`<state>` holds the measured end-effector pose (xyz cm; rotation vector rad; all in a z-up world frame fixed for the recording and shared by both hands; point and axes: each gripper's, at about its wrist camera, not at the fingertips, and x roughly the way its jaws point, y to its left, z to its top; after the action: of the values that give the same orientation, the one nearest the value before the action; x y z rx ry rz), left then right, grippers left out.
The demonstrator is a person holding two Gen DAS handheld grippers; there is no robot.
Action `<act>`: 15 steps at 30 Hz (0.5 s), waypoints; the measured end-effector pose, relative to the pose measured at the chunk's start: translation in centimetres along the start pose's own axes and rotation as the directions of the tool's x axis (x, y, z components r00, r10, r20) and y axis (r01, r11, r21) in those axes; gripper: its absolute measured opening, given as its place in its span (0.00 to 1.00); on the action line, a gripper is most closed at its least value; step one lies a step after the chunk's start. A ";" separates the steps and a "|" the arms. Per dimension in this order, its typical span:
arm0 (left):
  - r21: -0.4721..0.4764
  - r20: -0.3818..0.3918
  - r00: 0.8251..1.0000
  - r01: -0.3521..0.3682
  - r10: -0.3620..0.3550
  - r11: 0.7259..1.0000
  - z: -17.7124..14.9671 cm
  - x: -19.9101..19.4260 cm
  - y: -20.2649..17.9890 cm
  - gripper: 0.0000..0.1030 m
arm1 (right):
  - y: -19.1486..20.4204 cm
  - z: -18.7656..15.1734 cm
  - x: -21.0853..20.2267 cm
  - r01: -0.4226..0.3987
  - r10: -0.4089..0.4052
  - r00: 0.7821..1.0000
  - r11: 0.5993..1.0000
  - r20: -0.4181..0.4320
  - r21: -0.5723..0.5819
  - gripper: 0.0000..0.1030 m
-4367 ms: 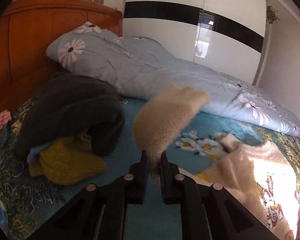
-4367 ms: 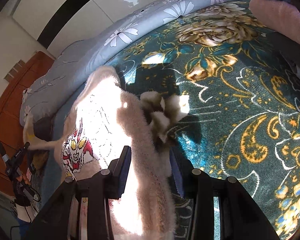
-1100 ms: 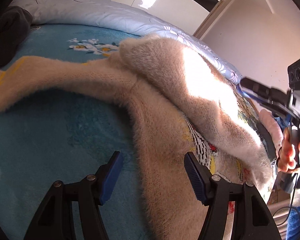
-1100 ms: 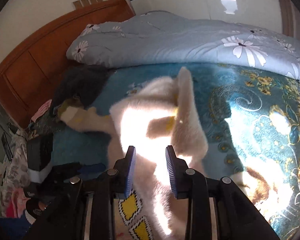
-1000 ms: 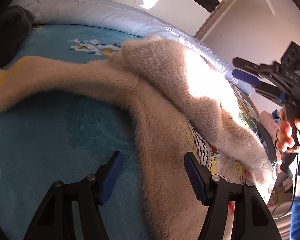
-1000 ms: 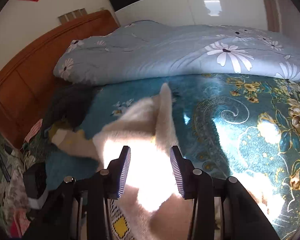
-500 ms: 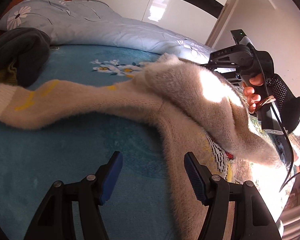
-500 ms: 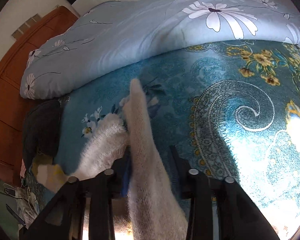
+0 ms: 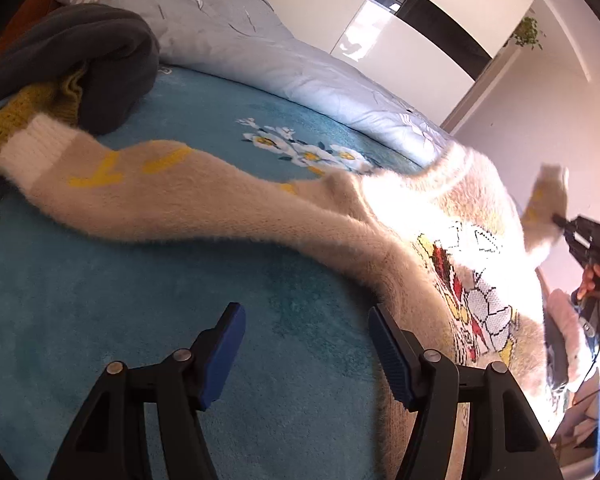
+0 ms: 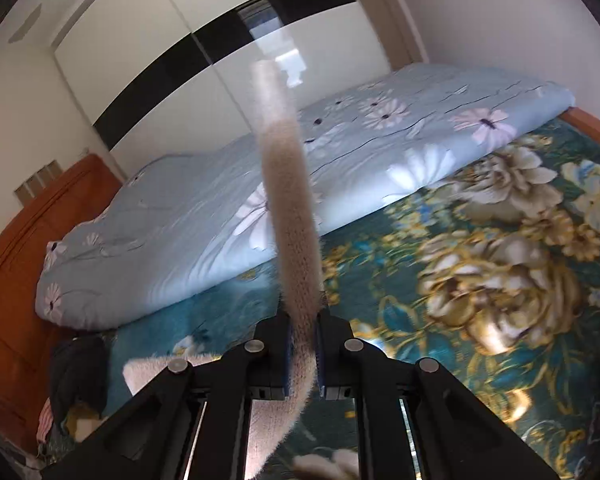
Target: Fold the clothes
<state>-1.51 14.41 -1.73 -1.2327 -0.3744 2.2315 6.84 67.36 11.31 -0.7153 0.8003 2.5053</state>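
Note:
A fluffy cream sweater [image 9: 380, 216] with a cartoon print lies on the teal bed blanket [image 9: 100, 320]. One sleeve [image 9: 140, 184] stretches out flat to the left. My left gripper [image 9: 305, 316] hangs open just above the blanket, its right finger next to the sweater's side edge, nothing between the pads. My right gripper [image 10: 303, 320] has its jaws closing tight on the other sleeve [image 10: 288, 200], which stands up from the pads, cuff on top. In the left wrist view that gripper [image 9: 580, 232] holds the lifted sleeve [image 9: 548, 200] beyond the sweater's right side.
A rolled light-blue flowered duvet [image 10: 220, 220] runs along the far side of the bed. A dark grey garment [image 9: 80, 52] over a yellow knit [image 9: 20, 112] lies by the left cuff. A wooden headboard [image 10: 20, 260] is at the left. A hand [image 9: 588, 284] grips the right tool.
The right gripper closed on the folded-over sleeve and pulled it up and off the sweater's body toward the right. The left gripper shifted a little, still open, and the flat sleeve came into full view.

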 end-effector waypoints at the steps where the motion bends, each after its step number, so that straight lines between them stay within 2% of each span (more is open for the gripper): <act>1: -0.024 -0.002 1.000 0.005 -0.005 1.000 0.1 0.1 0.5 0.66 | -1.7 0.2 -0.2 0.044 -0.044 0.999 0.999 0.013 0.014 0.09; 2: -0.047 -0.005 1.000 0.002 -0.002 0.999 0.1 0.1 0.9 0.66 | -3.4 0.4 -0.3 0.087 -0.088 0.996 0.996 0.024 0.029 0.09; 7: -0.127 0.021 0.999 -0.026 0.029 0.992 0.9 -0.3 3.2 0.66 | -10.8 -2.2 2.5 0.180 -0.171 0.983 0.973 -0.074 0.147 0.09; 9: -0.172 0.028 0.999 -0.024 0.029 0.985 1.3 -0.4 4.2 0.66 | -12.5 -3.4 3.1 0.162 -0.147 0.985 0.968 -0.090 0.192 0.09; 13: -0.261 0.039 0.998 -0.034 0.046 0.965 2.8 0.0 6.6 0.66 | -13.2 -4.3 2.6 0.140 -0.123 0.988 0.970 -0.094 0.199 0.12; 15: -0.311 0.046 0.996 -0.064 0.082 0.948 3.5 0.0 8.3 0.66 | -12.8 -4.5 1.9 0.145 -0.130 0.987 0.973 -0.097 0.179 0.18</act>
<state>-7.28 7.84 -3.89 -1.3591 -0.7373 2.3386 13.59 74.61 1.81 -0.7879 0.9657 2.2546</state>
